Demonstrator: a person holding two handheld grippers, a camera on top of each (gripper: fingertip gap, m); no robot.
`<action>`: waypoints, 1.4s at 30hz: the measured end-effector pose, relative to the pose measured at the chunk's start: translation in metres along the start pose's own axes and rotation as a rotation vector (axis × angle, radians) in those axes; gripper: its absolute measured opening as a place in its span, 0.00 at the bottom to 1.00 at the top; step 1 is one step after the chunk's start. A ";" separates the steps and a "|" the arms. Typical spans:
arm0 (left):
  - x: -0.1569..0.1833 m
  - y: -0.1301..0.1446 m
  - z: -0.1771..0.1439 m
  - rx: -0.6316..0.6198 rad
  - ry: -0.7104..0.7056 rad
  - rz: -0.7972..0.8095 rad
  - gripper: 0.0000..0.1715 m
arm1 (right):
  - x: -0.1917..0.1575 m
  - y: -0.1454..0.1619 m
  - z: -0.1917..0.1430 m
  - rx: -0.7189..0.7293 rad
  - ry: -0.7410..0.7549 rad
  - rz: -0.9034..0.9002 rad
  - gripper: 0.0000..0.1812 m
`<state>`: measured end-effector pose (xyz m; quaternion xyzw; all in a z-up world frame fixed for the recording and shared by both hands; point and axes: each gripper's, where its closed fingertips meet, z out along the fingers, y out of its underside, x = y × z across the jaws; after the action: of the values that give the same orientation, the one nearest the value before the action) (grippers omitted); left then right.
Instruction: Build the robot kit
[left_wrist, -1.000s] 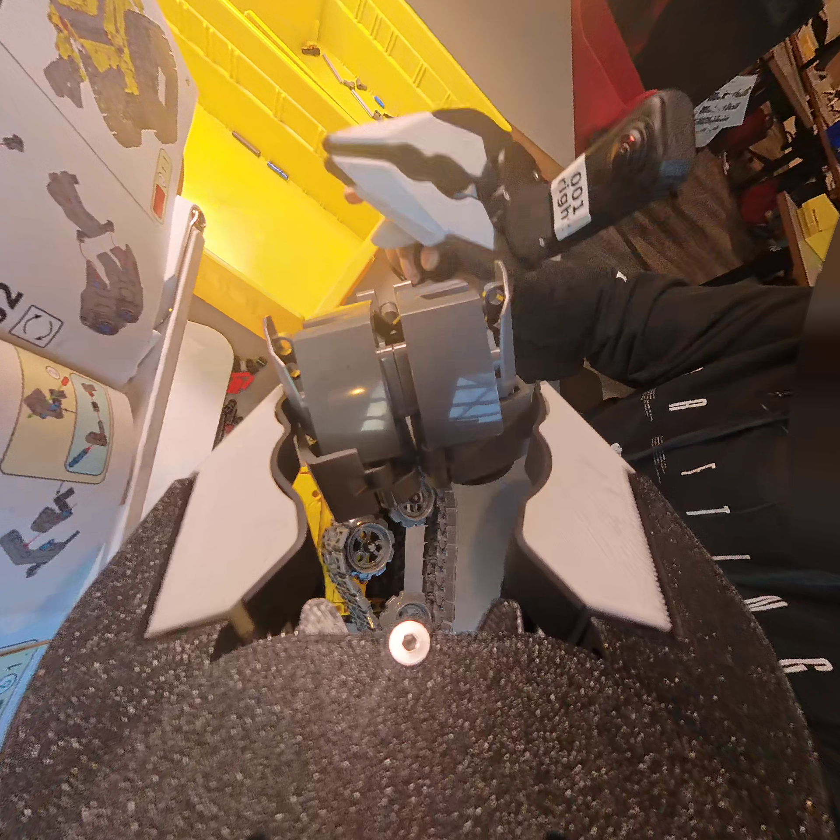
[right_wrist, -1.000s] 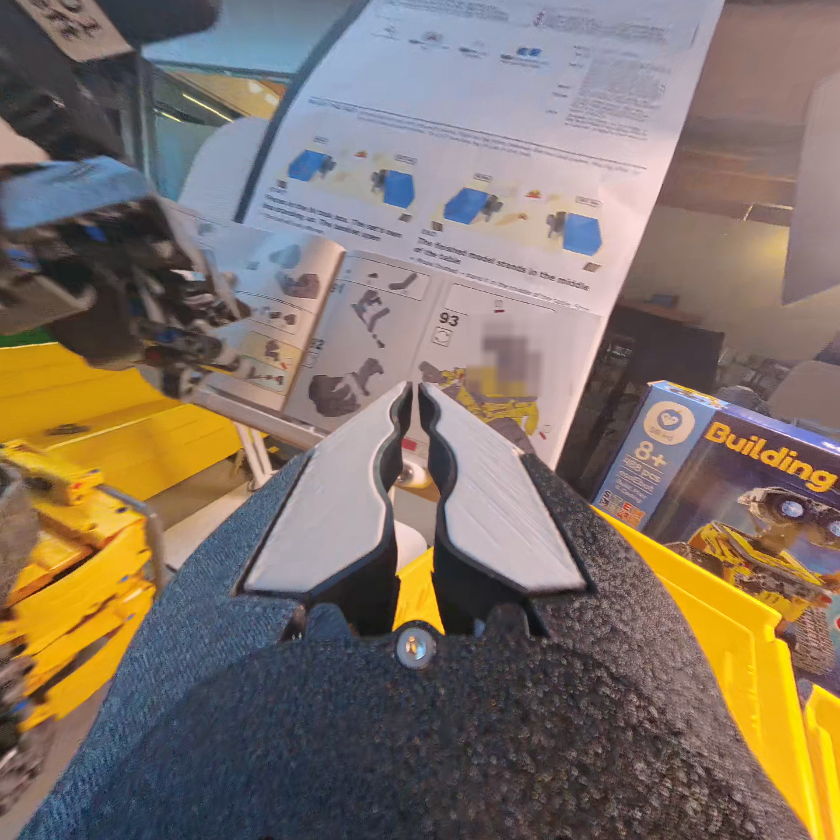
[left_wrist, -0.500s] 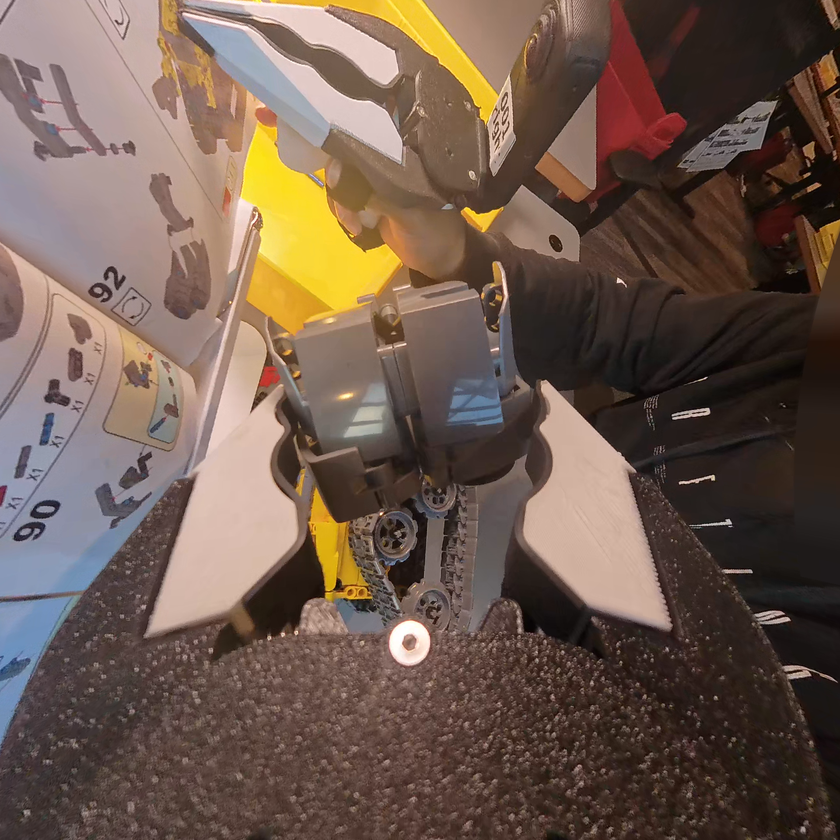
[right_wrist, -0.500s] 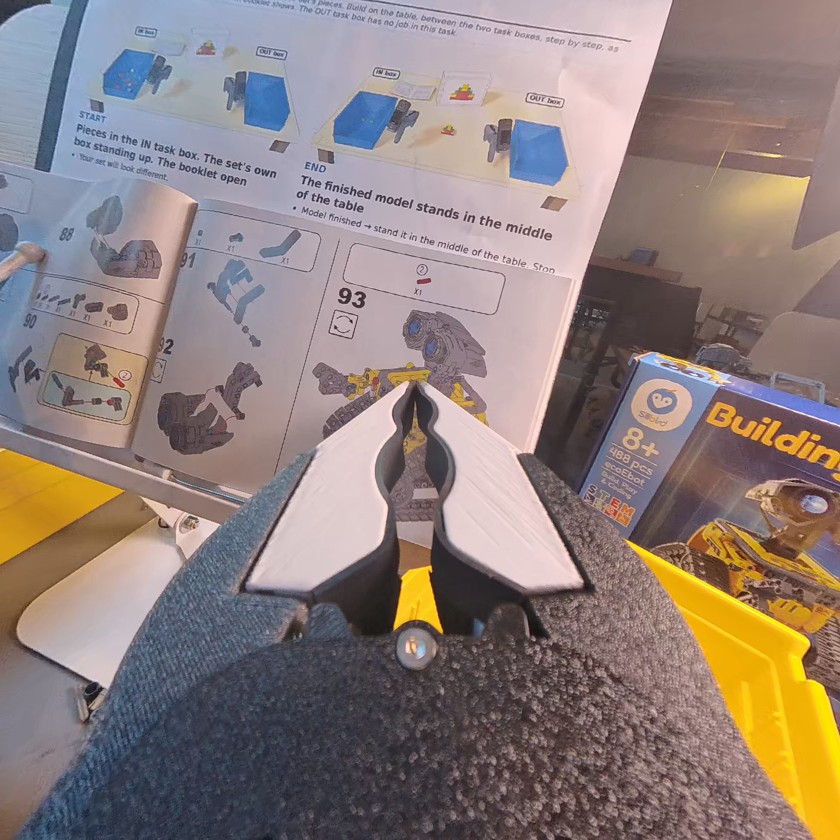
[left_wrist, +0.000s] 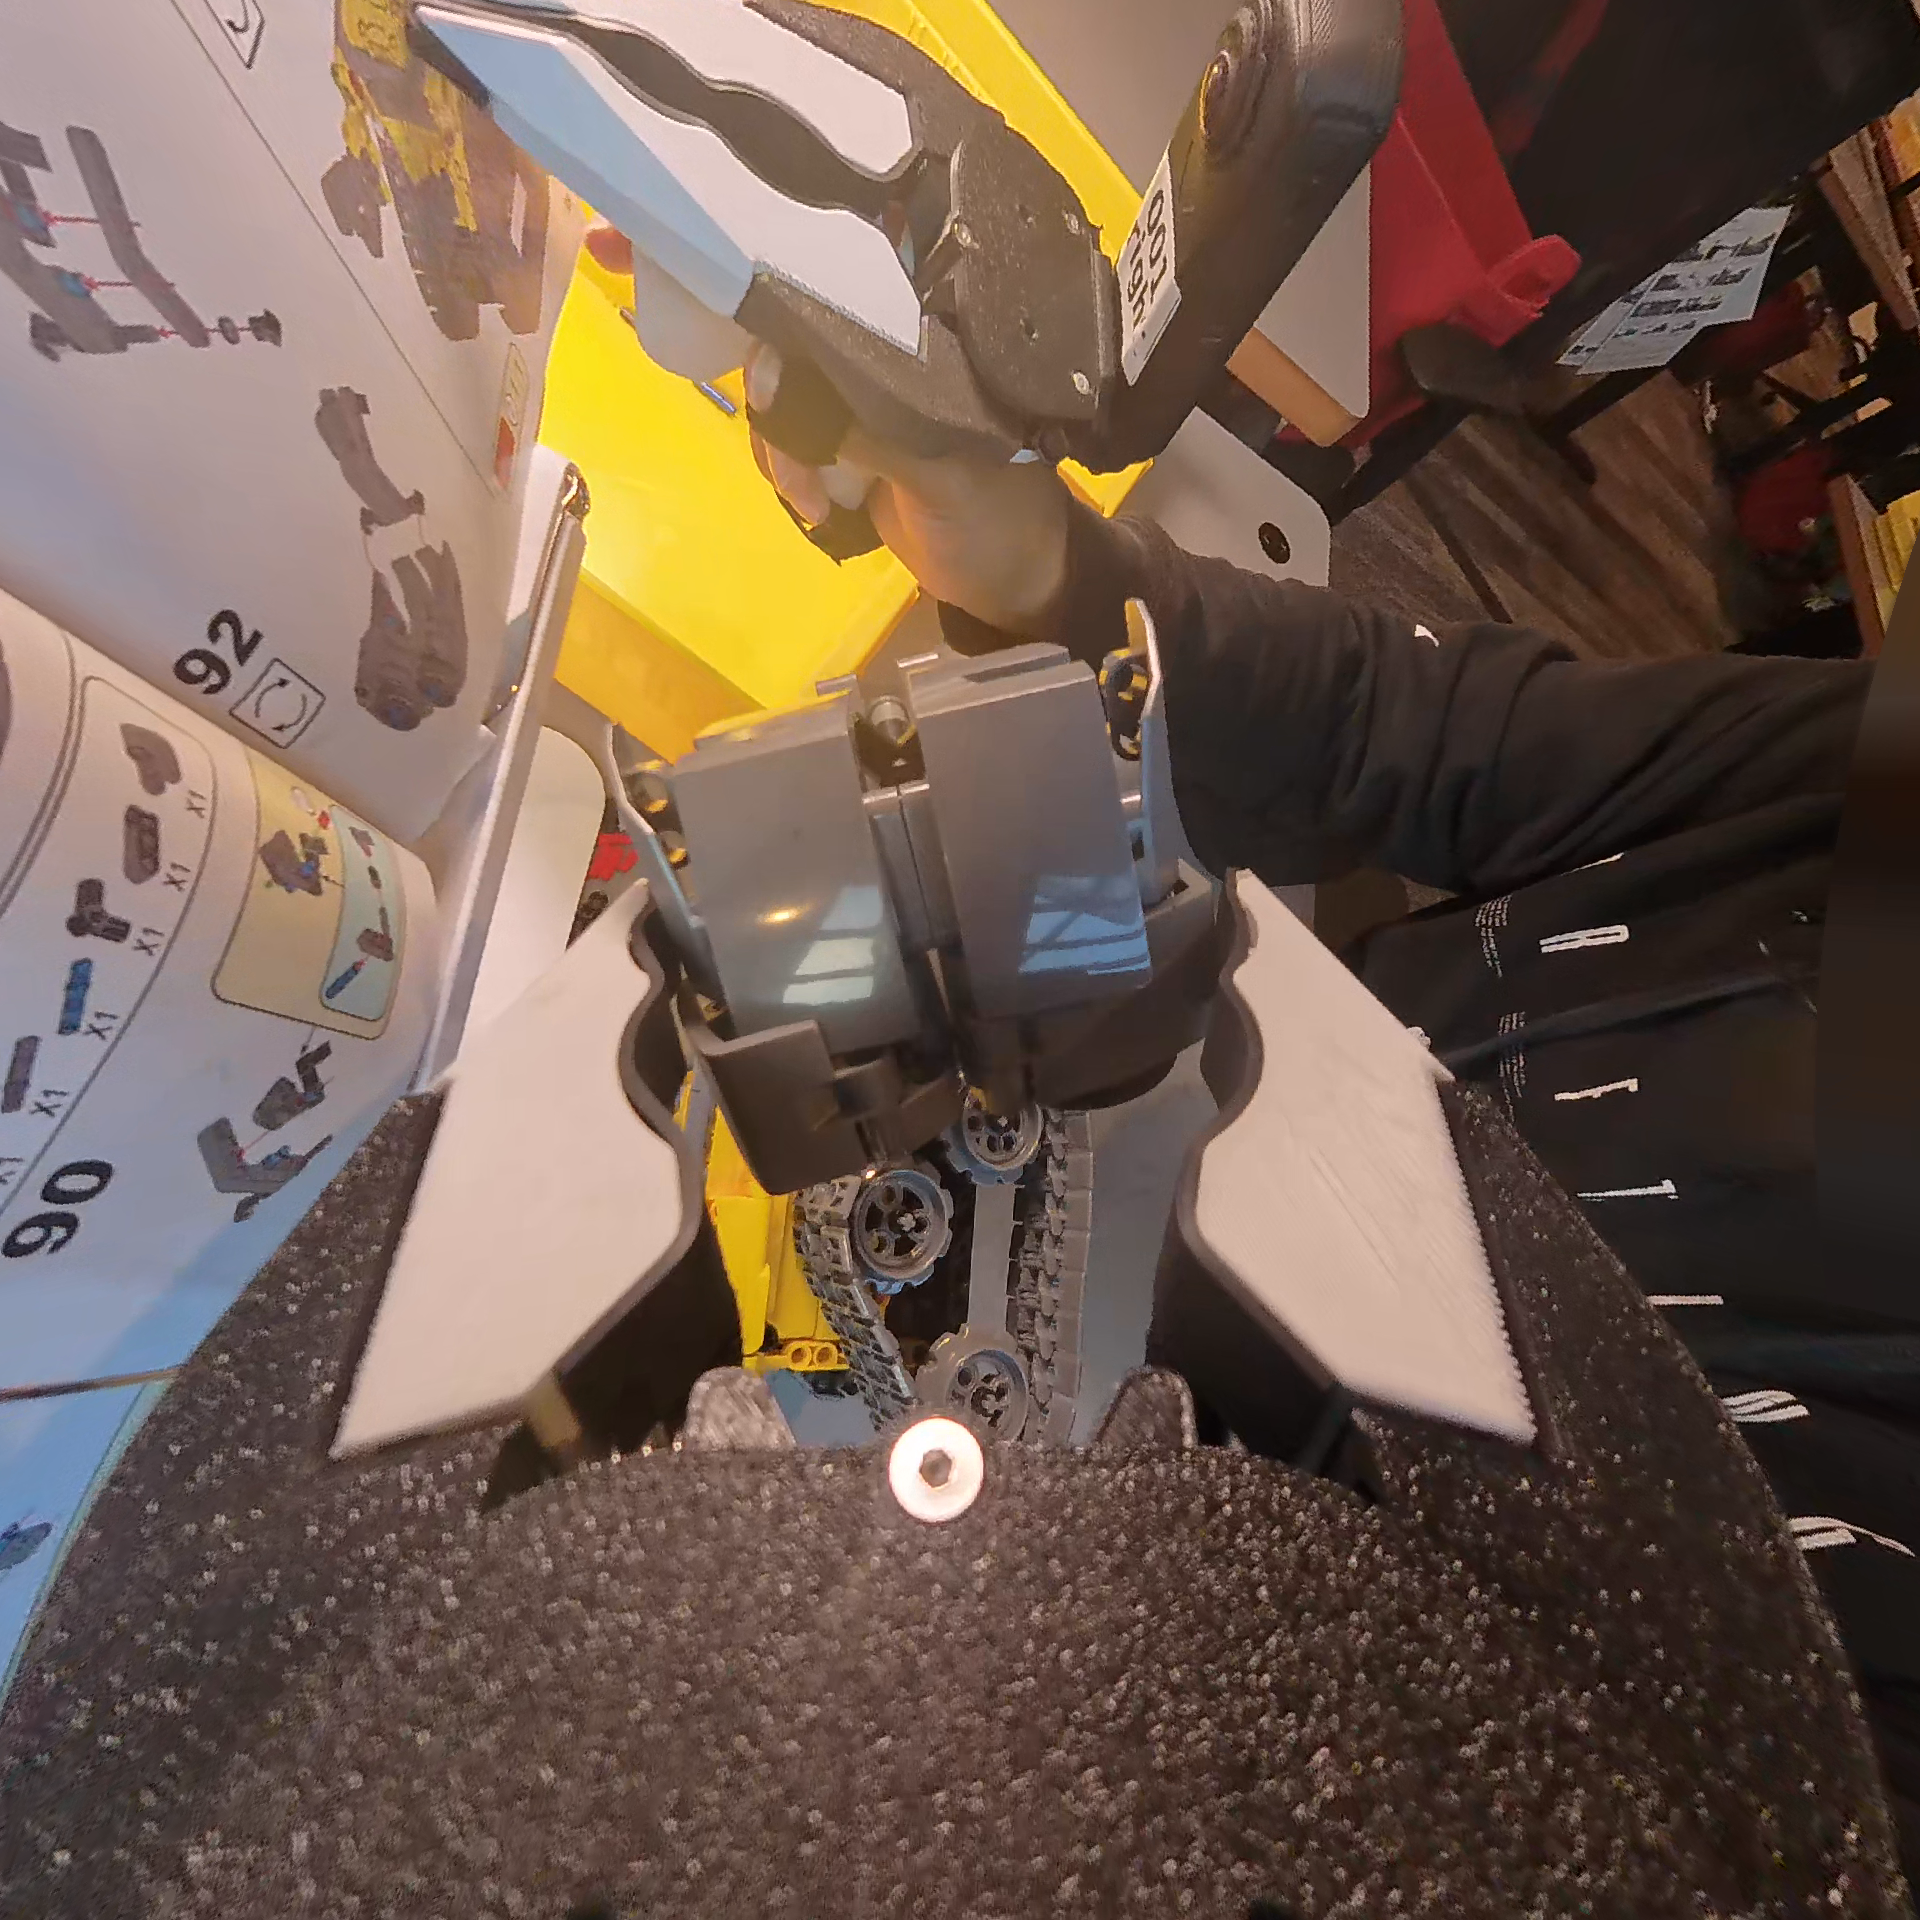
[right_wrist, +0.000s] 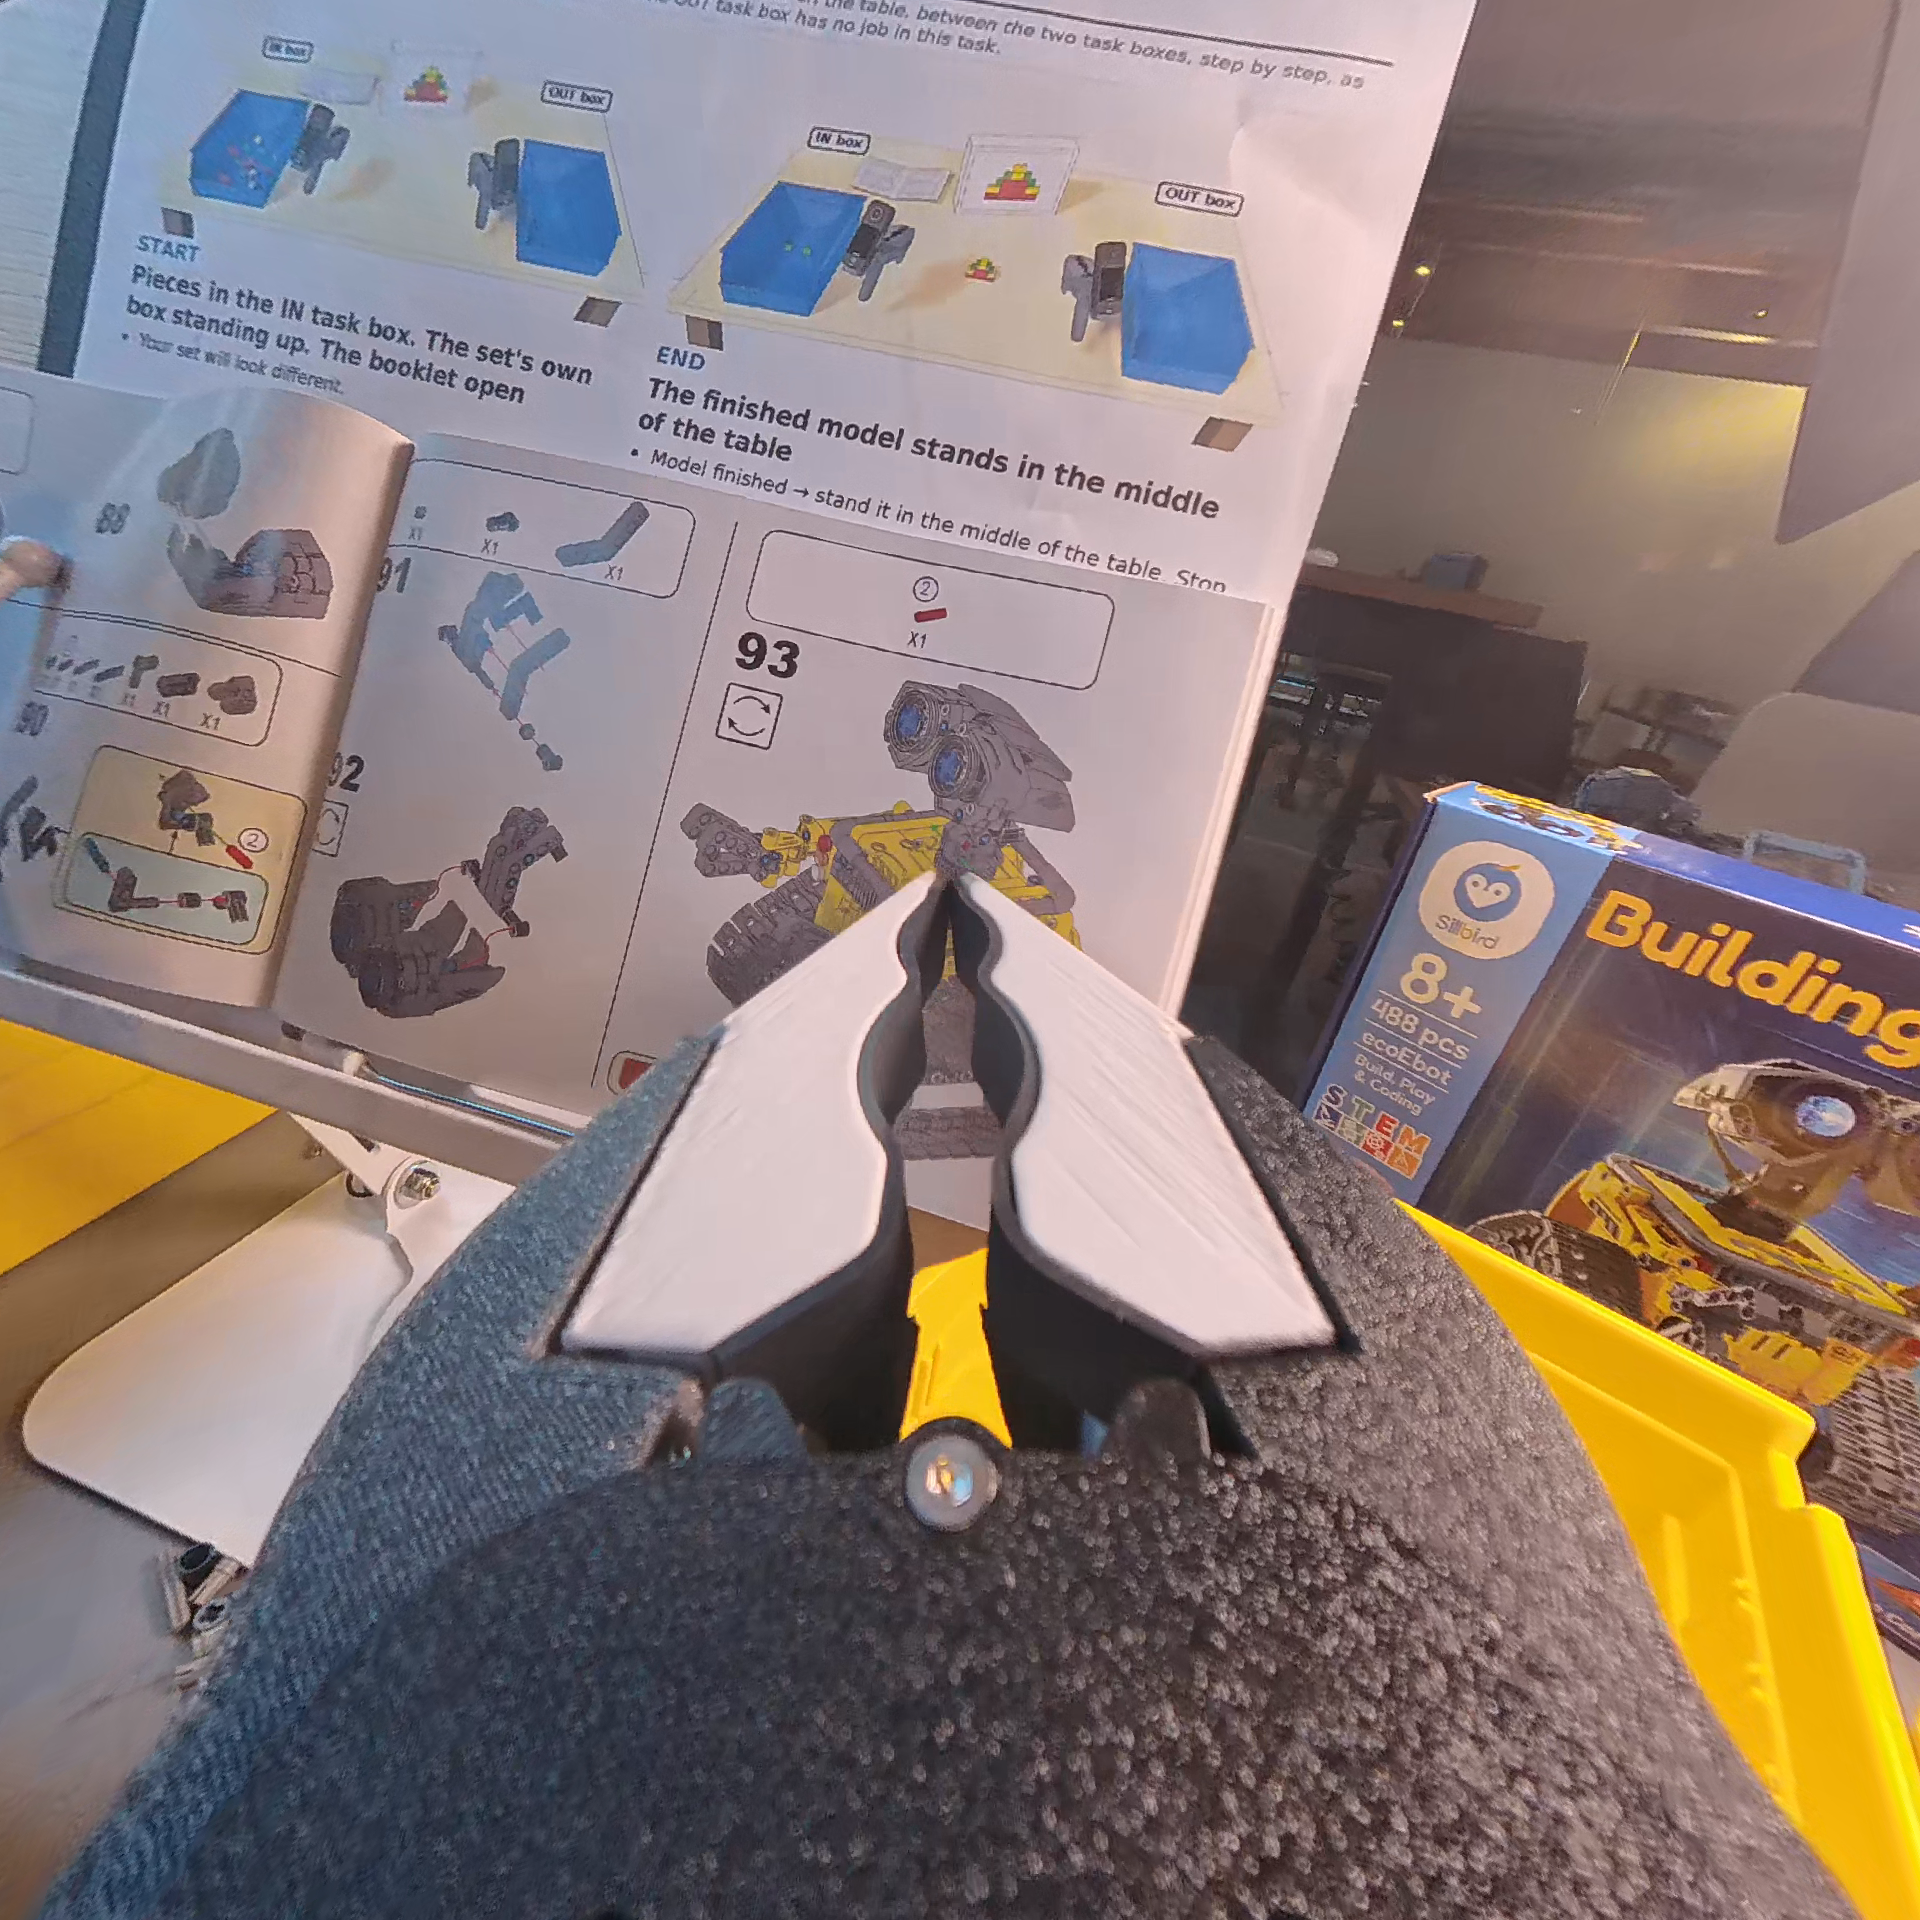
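**Left gripper clamped on brick model, right gripper empty near booklet**

Left gripper (left_wrist: 925, 997): jaws spread wide but bearing on both sides of a grey brick-built model (left_wrist: 904, 894), so it's clamped on that. Grip sits on the smooth grey upper block; grey track links and gear wheels (left_wrist: 914, 1236) hang below between the fingers, with yellow parts showing underneath.

Right gripper (right_wrist: 948, 883): tips together, nothing visible between them. It points at the open instruction booklet (right_wrist: 582, 790) on a metal stand (right_wrist: 239, 1049). In the left wrist view it sits above and just beyond the model, apart from it, held by a hand (left_wrist: 966, 540) in a black sleeve.

Farther out: printed sheet (right_wrist: 790, 260) behind the booklet, yellow bin (right_wrist: 1662, 1455) at right with the blue set box (right_wrist: 1621, 1039) behind it, another yellow bin (left_wrist: 727, 520) past the model.

Risks, as judgement:
- Smooth panels, narrow contact: model could twist or slip if the squeeze eases.
- Too much squeeze could pop pressed-in pieces apart.
- Tracks hang loose and could snag a bin rim or the stand.
- Right tips are close to the page; a nudge could shift the booklet.
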<state>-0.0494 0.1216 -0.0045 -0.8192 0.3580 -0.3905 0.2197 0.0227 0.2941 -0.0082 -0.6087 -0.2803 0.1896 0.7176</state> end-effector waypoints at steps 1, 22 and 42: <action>0.000 0.000 0.000 -0.002 -0.002 0.000 0.59 | 0.002 0.000 0.000 0.001 0.005 0.001 0.00; 0.014 0.003 -0.002 0.042 0.019 0.020 0.59 | -0.016 -0.025 -0.025 0.080 -0.120 0.034 0.04; 0.145 0.190 0.082 0.387 0.462 -0.393 0.59 | -0.266 0.029 -0.283 -0.057 -0.952 -0.302 0.17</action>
<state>0.0004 -0.1050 -0.1051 -0.7057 0.1532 -0.6608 0.2045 -0.0017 -0.0807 -0.1114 -0.4266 -0.6668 0.3326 0.5127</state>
